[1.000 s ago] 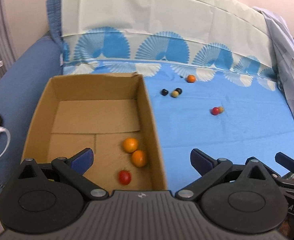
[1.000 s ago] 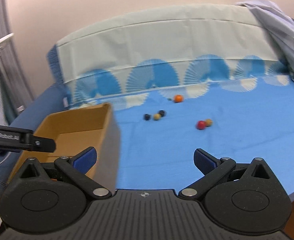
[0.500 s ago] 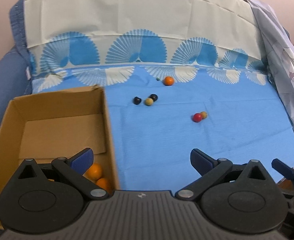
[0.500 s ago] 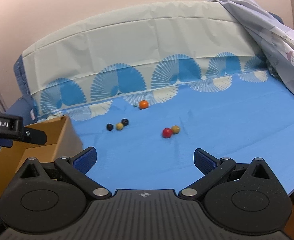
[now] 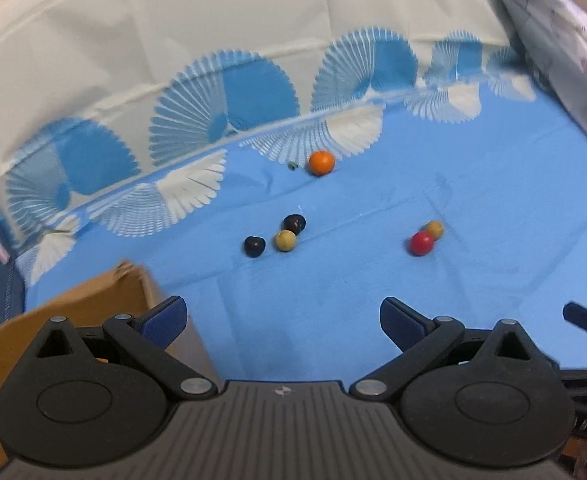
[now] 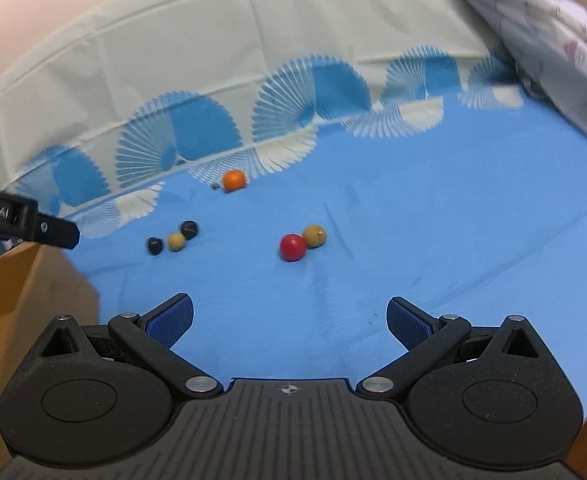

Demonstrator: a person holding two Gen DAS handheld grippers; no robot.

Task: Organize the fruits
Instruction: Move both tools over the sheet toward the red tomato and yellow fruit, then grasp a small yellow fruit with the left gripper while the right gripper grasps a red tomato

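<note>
While both claws gape empty, six fruits lie loose: one orange (image 5: 321,162), one red (image 5: 421,243), two yellow, two dark

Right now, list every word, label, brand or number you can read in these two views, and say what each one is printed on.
"obot.AI": white lettering on the black body of the left gripper, at the left edge of the right wrist view; its beginning is cut off by the frame.
Grey sheet at the top right: faint printed marks, too blurred to read.
Nothing legible on the cardboard box, the blue cloth or the fruits.
</note>
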